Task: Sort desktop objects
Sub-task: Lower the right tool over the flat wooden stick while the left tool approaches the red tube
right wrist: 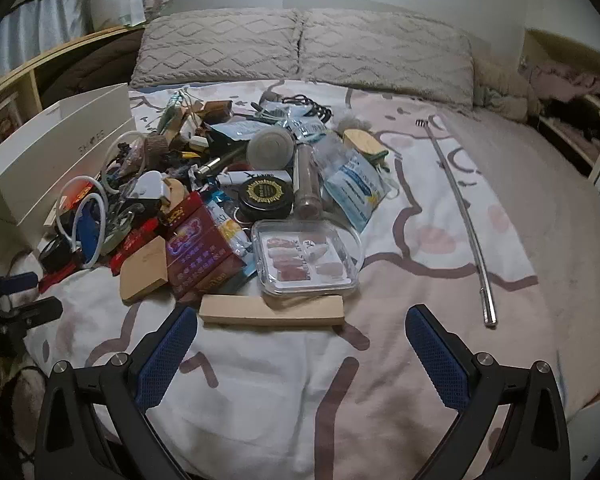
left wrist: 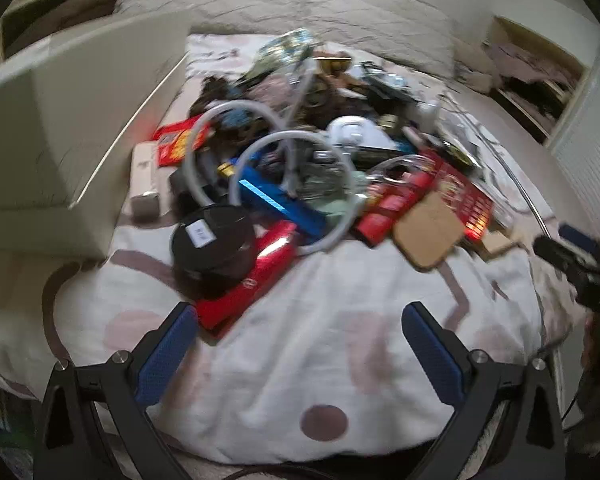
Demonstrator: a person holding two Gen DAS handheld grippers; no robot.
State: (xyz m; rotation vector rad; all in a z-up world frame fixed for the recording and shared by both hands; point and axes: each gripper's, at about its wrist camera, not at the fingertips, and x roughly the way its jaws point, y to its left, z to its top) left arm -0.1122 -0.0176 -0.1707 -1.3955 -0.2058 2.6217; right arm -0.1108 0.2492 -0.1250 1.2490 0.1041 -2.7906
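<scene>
Both claws hovered wide apart and empty over a bed's patterned blanket [right wrist: 260, 392], which held a heap of unsorted clutter; the sorting appeared barely begun, with nothing yet gripped. Just ahead of the right gripper [right wrist: 300, 340] lay a long pale wooden block [right wrist: 272, 310], with a clear box of press-on nails [right wrist: 306, 258] beyond it. The left gripper [left wrist: 300, 340] faced a red box [left wrist: 252, 280] under a black round tin [left wrist: 214, 246], so either would next need to advance and close on its nearest item.
</scene>
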